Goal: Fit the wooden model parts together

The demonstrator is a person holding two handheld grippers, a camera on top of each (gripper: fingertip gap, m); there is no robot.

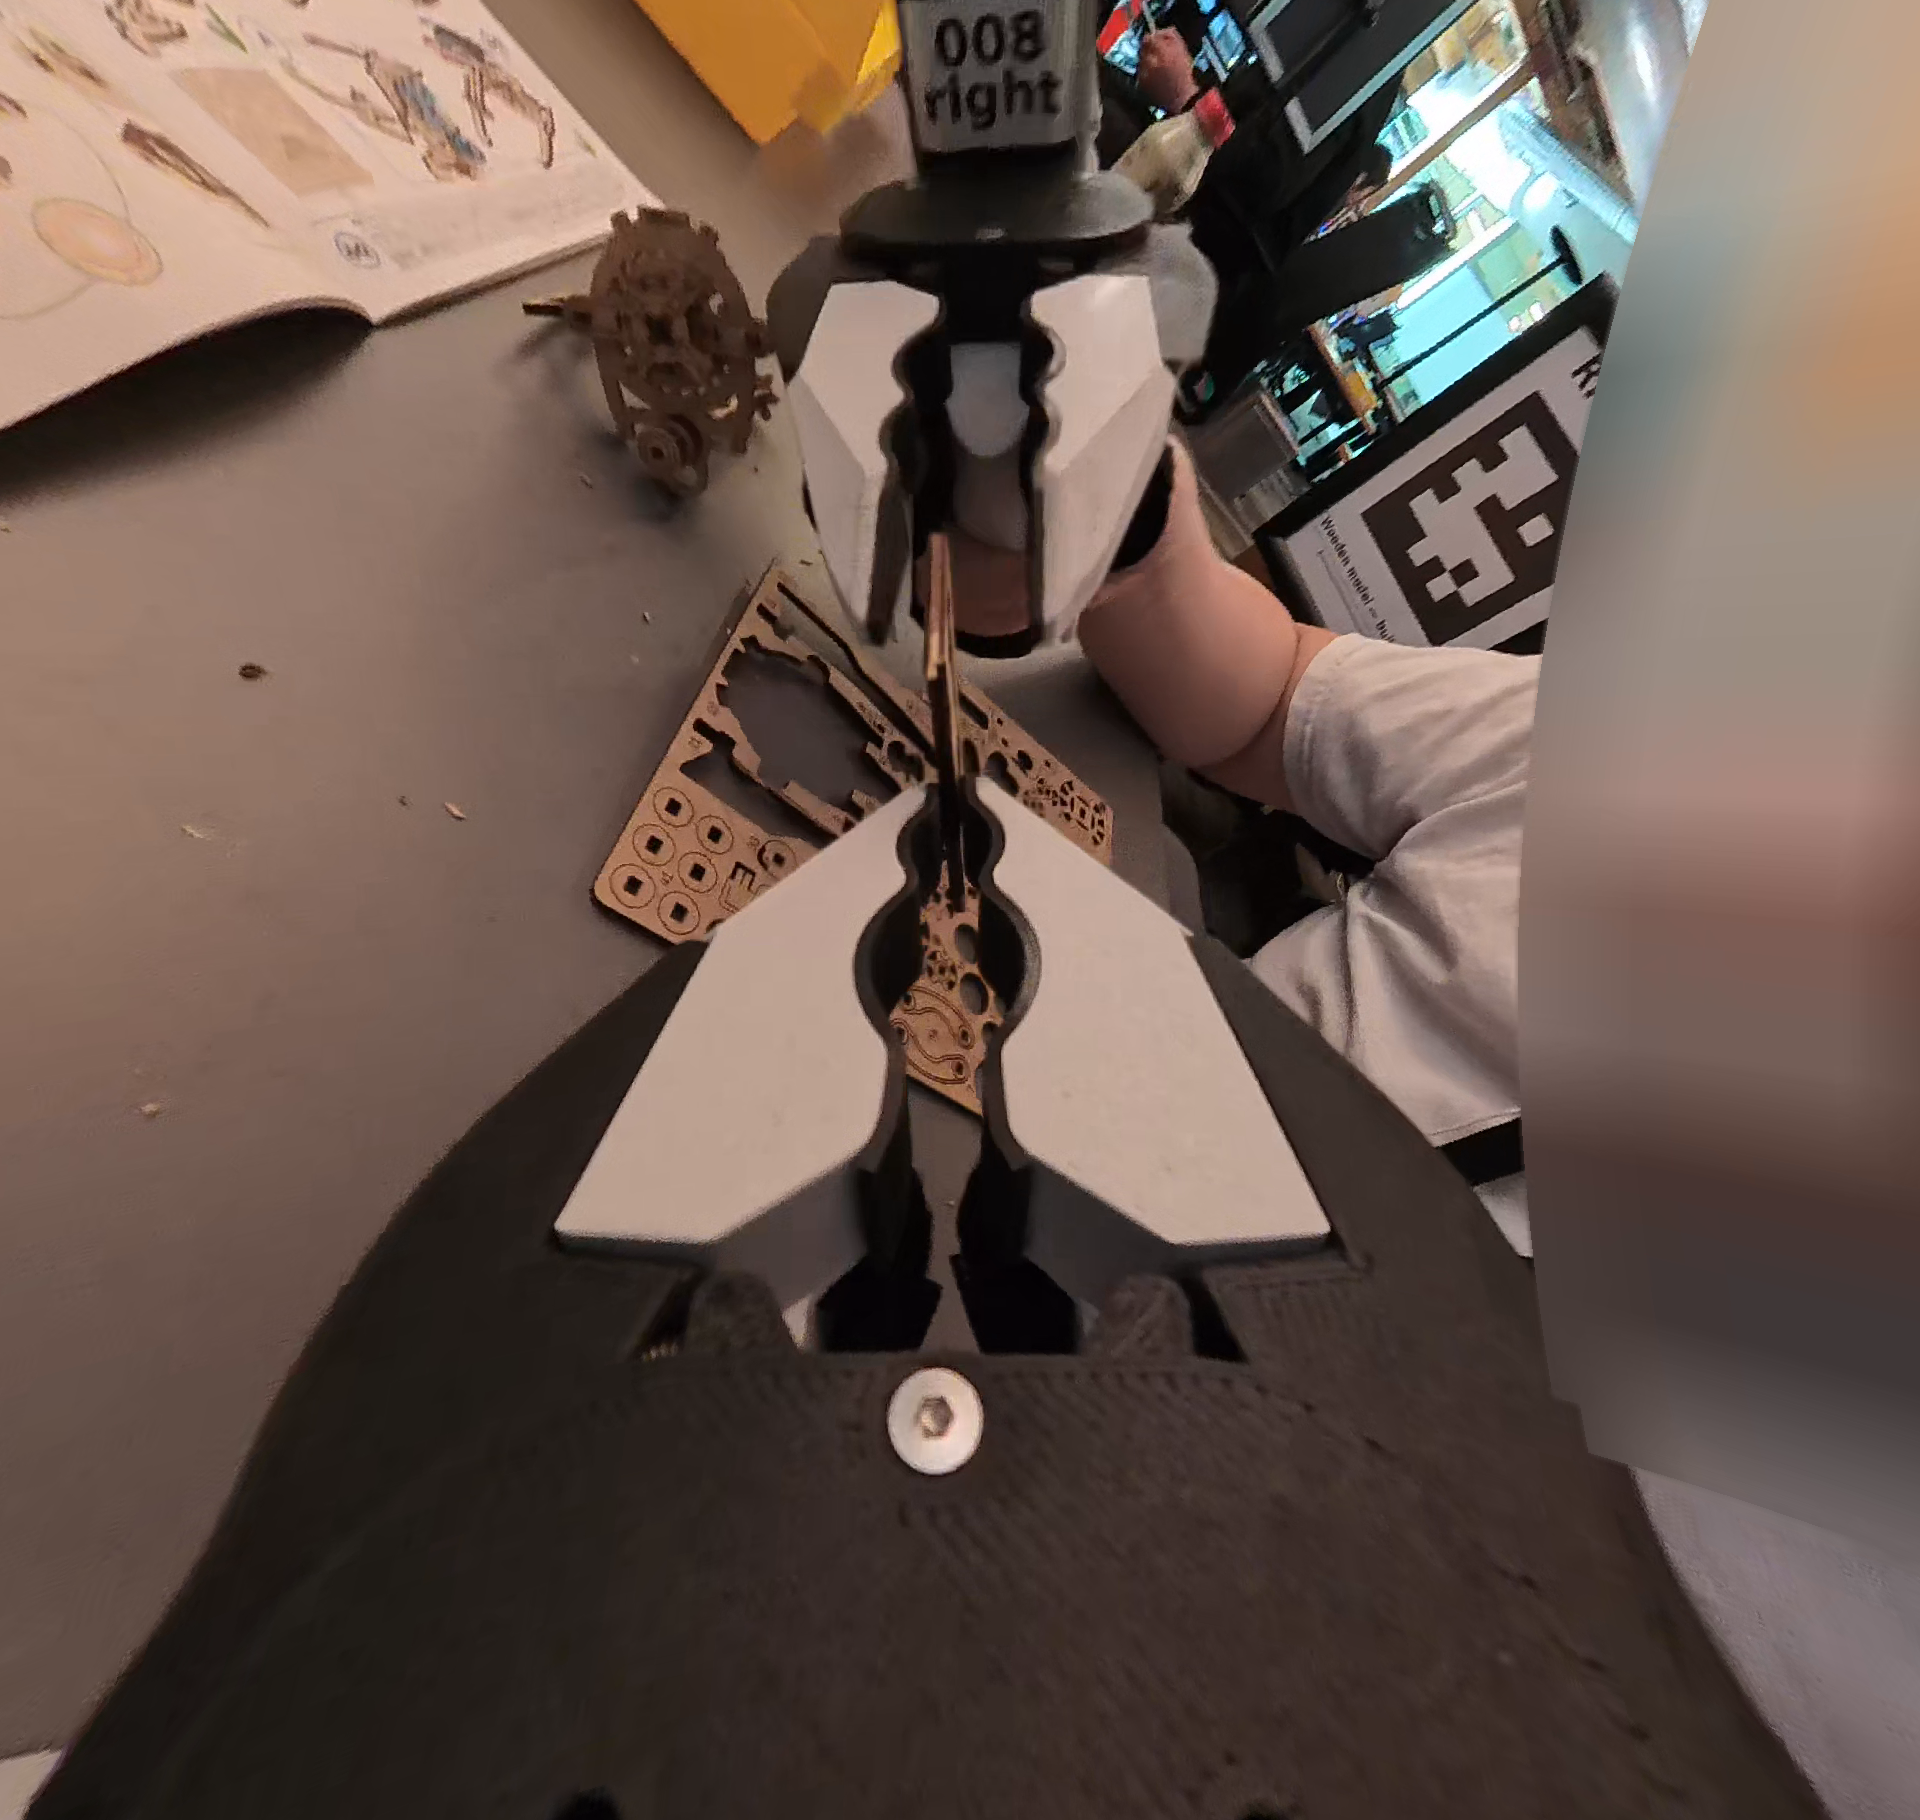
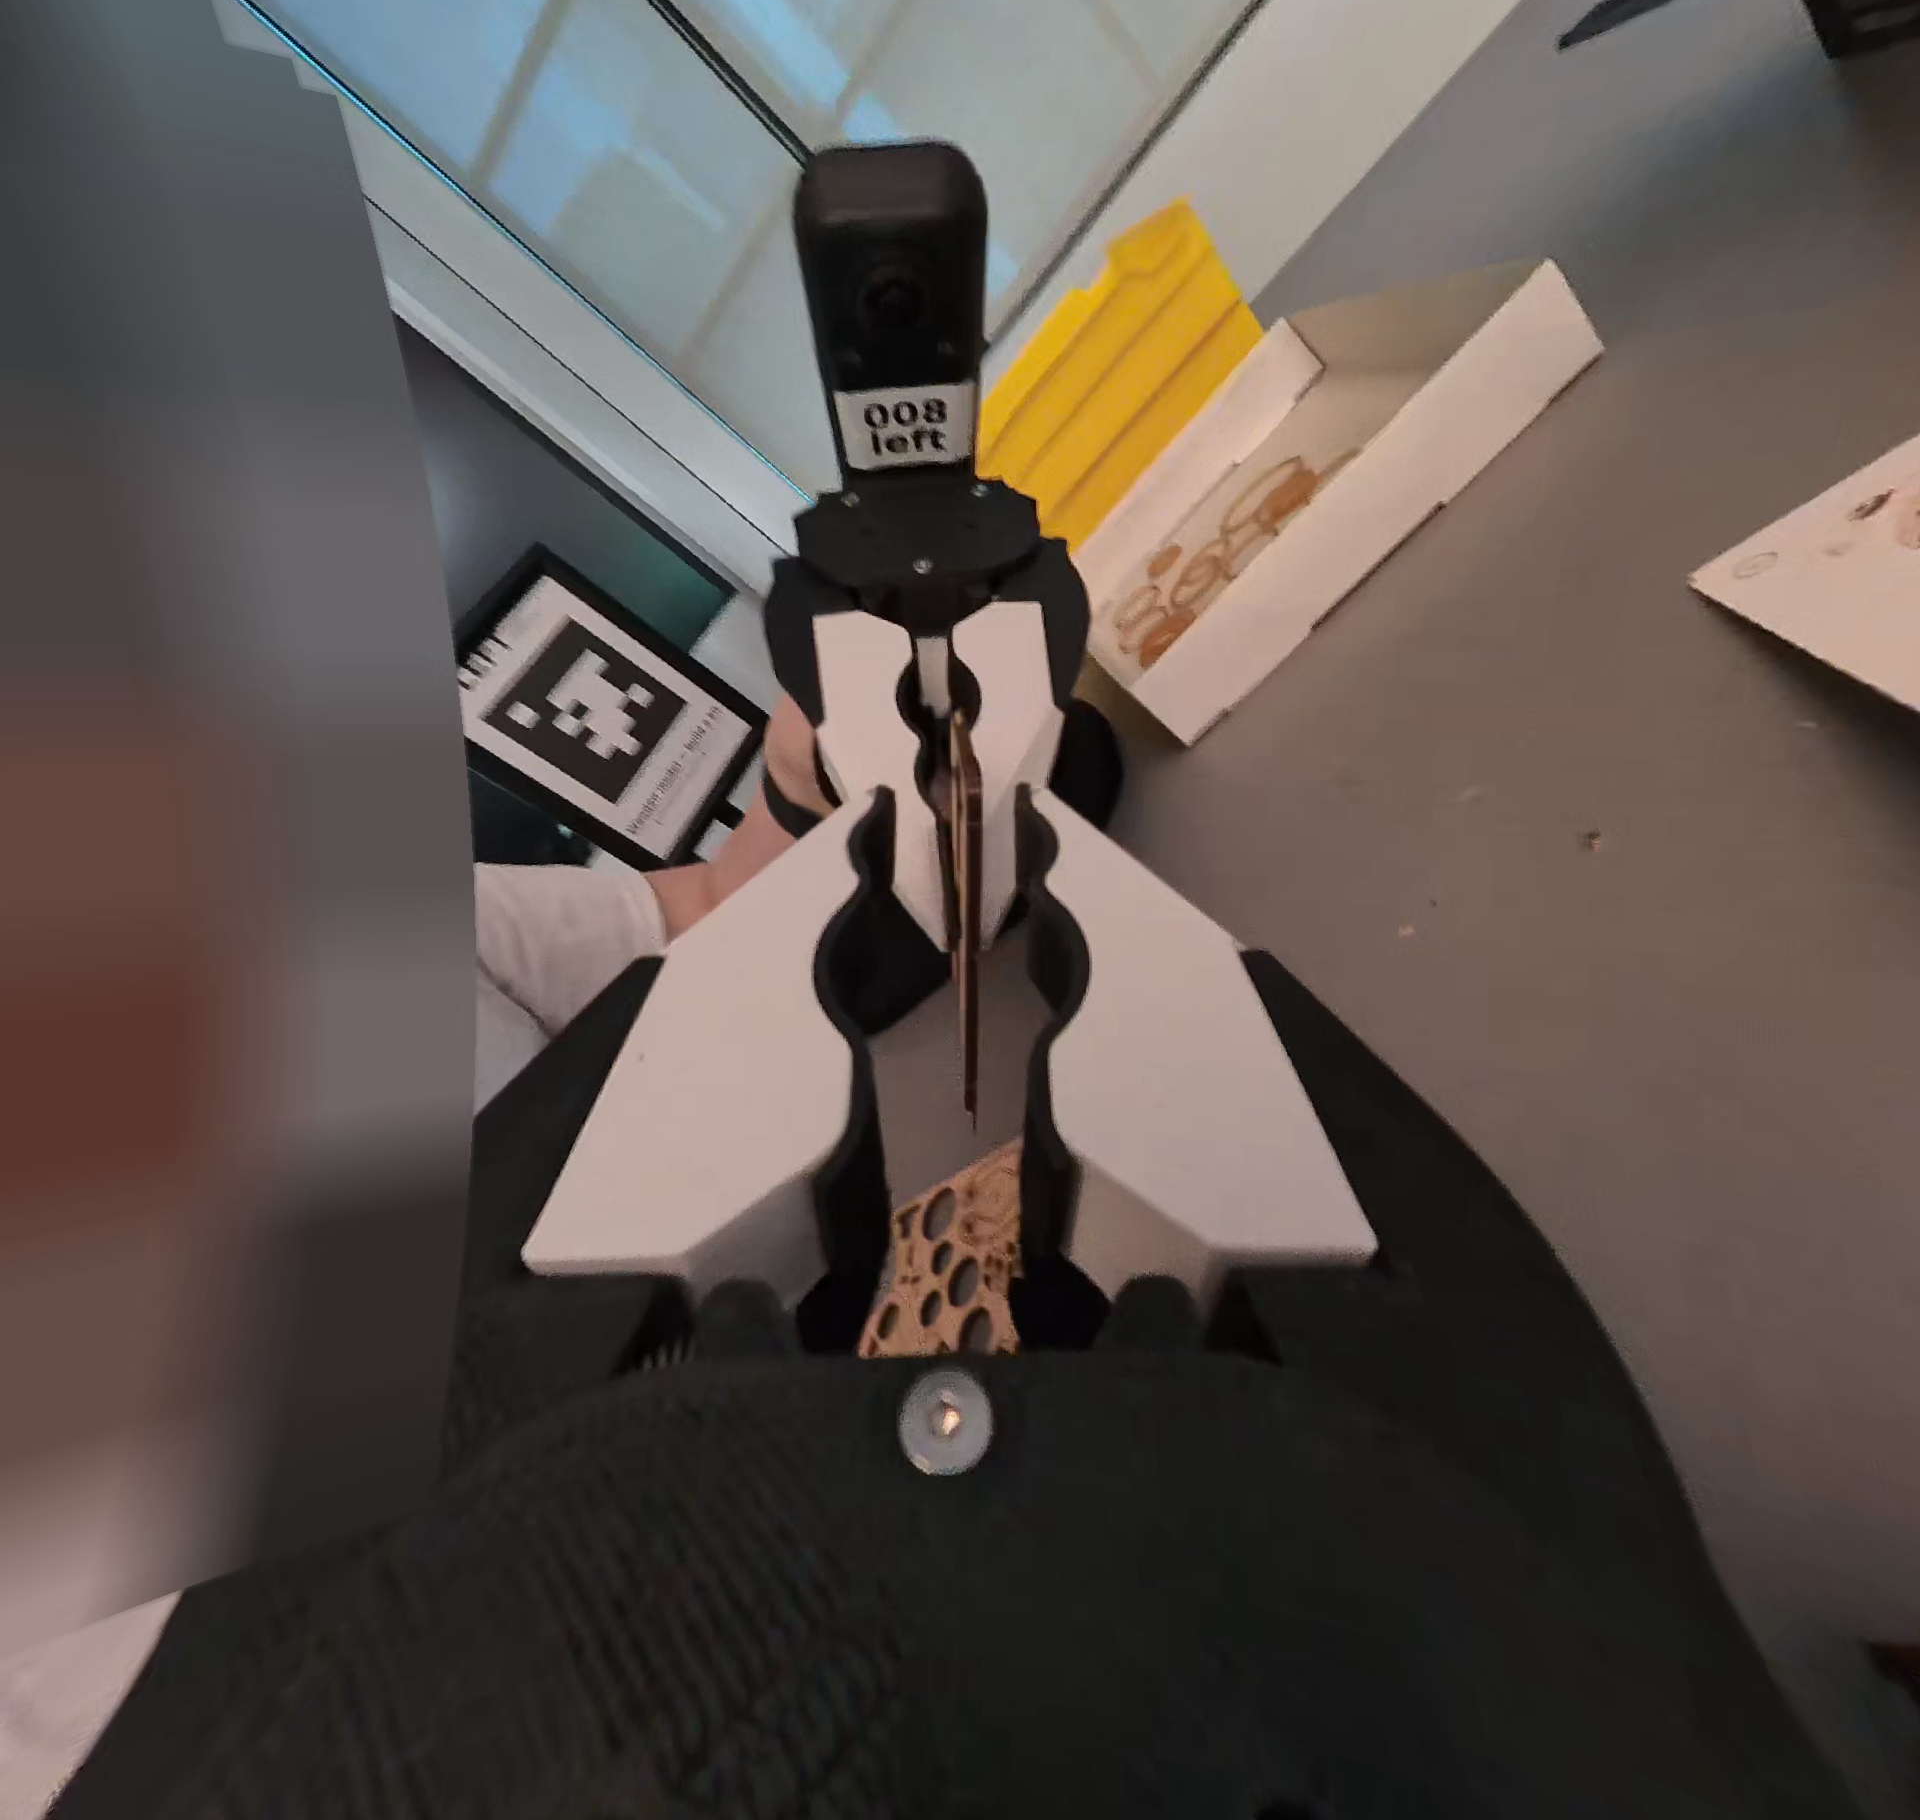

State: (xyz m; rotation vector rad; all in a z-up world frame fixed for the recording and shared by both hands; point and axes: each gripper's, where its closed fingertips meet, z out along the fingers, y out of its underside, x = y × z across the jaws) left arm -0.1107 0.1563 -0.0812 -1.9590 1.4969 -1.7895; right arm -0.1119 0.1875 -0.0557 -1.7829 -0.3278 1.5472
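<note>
My left gripper pinches a thin wooden piece edge-on, seemingly between my spread right gripper, above the punched sheet on the counter.

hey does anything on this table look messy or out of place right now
Only small stuff: wood crumbs and splinters are scattered over the grey table, likely debris from punching parts out of the laser-cut sheet. The partly built gear assembly stands tilted beside the instruction booklet. Nothing looks broken.
</note>
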